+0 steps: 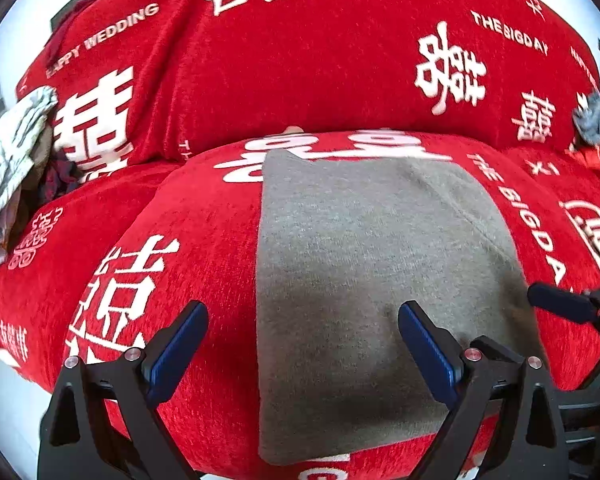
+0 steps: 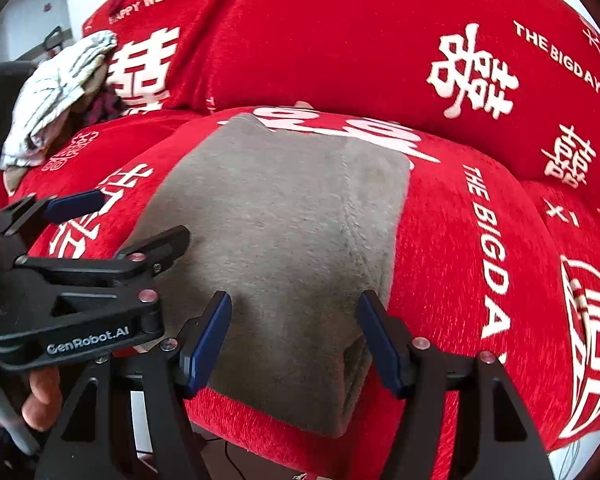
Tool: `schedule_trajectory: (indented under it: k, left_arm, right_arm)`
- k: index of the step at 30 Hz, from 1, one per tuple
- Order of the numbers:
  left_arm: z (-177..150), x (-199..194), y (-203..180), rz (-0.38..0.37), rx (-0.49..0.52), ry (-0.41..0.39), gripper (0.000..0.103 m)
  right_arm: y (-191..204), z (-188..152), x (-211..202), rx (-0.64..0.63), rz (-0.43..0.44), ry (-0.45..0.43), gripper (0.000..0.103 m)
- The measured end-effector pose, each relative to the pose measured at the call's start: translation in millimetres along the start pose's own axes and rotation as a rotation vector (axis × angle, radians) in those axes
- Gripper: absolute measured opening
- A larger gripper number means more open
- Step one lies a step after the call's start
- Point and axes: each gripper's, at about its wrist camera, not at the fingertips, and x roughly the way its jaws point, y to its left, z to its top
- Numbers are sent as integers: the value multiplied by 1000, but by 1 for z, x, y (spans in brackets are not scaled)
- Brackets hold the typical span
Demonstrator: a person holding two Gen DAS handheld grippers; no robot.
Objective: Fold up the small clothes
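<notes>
A grey garment [image 1: 360, 280] lies folded into a flat rectangle on a red seat cushion [image 1: 188, 248]. My left gripper [image 1: 303, 312] hovers open over the garment's near left edge. One pad is over the red cushion and the other over the grey cloth, and nothing is pinched between them. My right gripper [image 2: 295, 300] stands open above the near right part of the garment [image 2: 284, 240], gripping nothing. In the right wrist view the left gripper [image 2: 128, 220] shows at the left, open. One right finger [image 1: 556, 302] shows at the right edge of the left wrist view.
The red sofa back [image 1: 300, 72] with white lettering rises behind the cushion. A pile of clothes topped by a white striped cloth [image 1: 8, 168] [image 2: 56, 96] lies at the left. A grey knit item [image 1: 598, 114] sits at the right. A person's hand [image 2: 40, 396] holds the left gripper.
</notes>
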Motion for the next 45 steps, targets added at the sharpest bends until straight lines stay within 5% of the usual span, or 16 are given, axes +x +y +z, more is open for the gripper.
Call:
schedule_trajectory:
  k: [12, 17, 26, 41, 45]
  left_arm:
    - [-5, -7, 8, -1, -59, -30, 97]
    - [-3, -2, 15, -63, -102, 15, 97]
    - [-9, -5, 15, -7, -69, -9, 97]
    - [-7, -22, 12, -82, -60, -32, 97]
    - [-9, -30, 9, -10, -58, -67, 97]
  right_arm:
    - [6, 3, -1, -3, -39, -6, 69]
    - [11, 7, -3, -25, -28, -21, 69]
    - [17, 16, 34, -46, 27, 29, 76]
    - [22, 2, 0, -69, -84, -18, 76]
    - [17, 1, -6, -42, -78, -28, 76]
